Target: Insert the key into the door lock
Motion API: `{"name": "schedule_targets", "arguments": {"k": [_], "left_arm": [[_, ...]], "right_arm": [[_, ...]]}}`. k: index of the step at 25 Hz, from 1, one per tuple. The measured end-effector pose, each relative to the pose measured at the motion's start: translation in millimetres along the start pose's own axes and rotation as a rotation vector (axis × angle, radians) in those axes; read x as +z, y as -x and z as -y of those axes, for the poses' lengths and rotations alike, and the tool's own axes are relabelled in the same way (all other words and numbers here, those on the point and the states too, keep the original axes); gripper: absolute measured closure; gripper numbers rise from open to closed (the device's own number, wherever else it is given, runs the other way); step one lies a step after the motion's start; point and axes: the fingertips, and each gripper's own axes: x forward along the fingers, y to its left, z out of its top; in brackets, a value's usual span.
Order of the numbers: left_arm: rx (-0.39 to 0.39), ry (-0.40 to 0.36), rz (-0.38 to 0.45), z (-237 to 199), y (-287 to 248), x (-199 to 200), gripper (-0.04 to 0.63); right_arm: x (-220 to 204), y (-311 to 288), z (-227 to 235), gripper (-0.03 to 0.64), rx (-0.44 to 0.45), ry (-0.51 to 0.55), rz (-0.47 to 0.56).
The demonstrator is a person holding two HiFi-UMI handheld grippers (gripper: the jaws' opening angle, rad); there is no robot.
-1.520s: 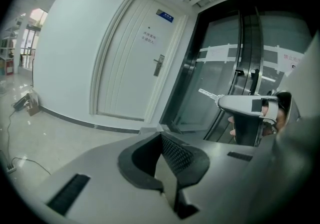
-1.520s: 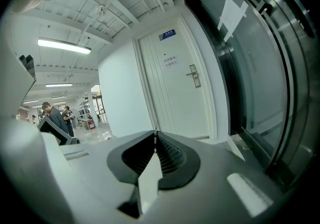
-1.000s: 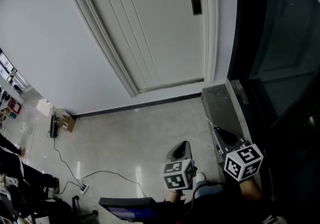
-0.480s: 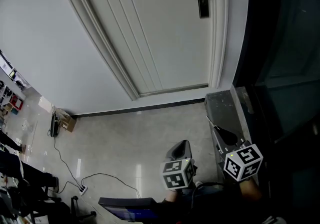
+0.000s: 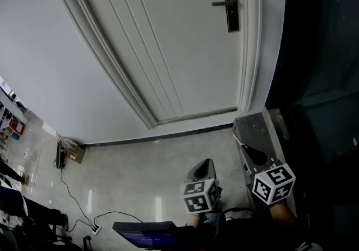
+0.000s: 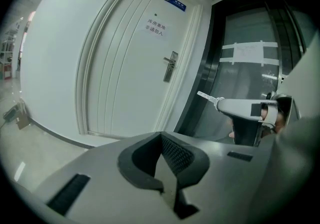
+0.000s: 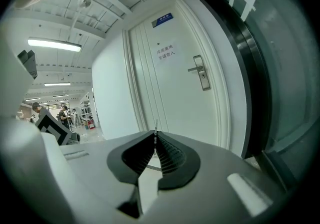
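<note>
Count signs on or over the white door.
2. A white paper notice on the upper panel of the door, above the handle; a small blue plate higher up, near the door's top. Nothing seems to hide others.

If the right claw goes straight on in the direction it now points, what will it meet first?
Probably the white door, on its plain panel below and left of the lock. The key in the right claw would touch first. Nothing shows in between, but depth is unclear.
</note>
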Motion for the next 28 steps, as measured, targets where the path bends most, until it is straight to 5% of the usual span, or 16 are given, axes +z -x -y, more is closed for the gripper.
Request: {"name": "schedule_targets", "arguments": {"k": [11,18,28], "left_arm": [[-0.021,-0.041,0.021,-60.6,-75.7,82.4,0.595],[-0.022,-0.027,-0.002,-95.2,-117.6,99.7,0.595],[-0.009,-0.008,-0.035,-103.3,-218.6,136.2,0.595]], "right_arm": [[42.7,-110.4,19.1,0.604,-0.032,0.004,0.024],[48.9,-160.8,33.7,0.604,-0.061,0.001,0.022],[73.0,-239.2,111.5,0.604,-0.054,-0.012,0.003]]}}
